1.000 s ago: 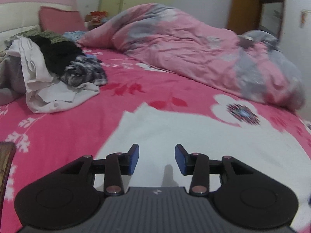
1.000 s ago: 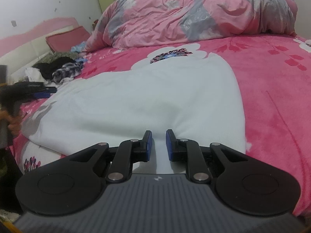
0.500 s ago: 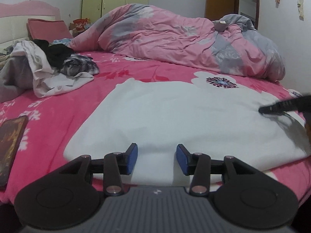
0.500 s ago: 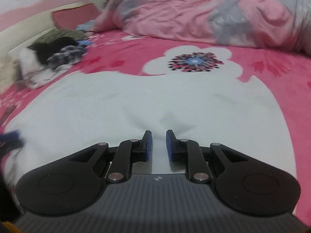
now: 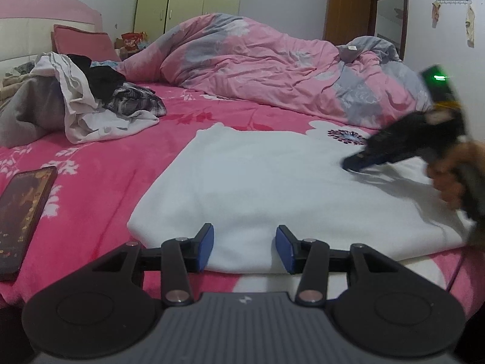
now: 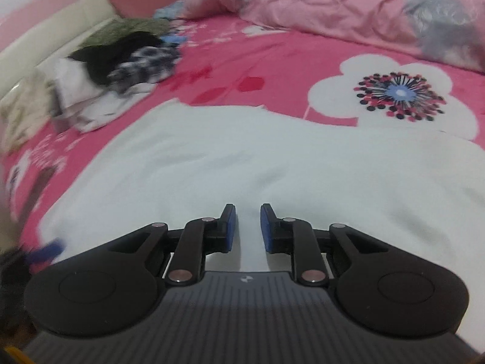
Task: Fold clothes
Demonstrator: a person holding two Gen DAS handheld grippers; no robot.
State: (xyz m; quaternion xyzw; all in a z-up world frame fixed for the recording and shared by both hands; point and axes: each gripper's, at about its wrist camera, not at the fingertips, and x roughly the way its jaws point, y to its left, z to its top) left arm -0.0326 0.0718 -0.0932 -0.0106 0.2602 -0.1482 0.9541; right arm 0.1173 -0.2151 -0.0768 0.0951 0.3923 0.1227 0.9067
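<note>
One white garment (image 5: 272, 182) lies spread flat on the near part of the bed, over the pink floral bedspread (image 5: 100, 163), its front edge close to the bed's edge. The left gripper (image 5: 244, 244) hangs just at that front edge, its blue pads wide apart with nothing between them. The right gripper (image 6: 246, 224) hovers low over the middle of the white cloth, its pads a narrow gap apart and holding nothing; from the left wrist view it shows as a blurred dark shape at the garment's right side, held in the person's hand (image 5: 451, 179).

Beyond the garment, a big white flower print with a dark speckled centre (image 6: 400, 94) sits on the bedspread. A heap of unfolded clothes (image 5: 81, 100), white, black, grey and checked, rests well apart to the left, near a pink pillow (image 5: 81, 42). A crumpled pink and grey duvet (image 5: 272, 69) fills the far side. A phone (image 5: 21, 212) lies on the bedspread at the left edge, well clear of the white cloth.
</note>
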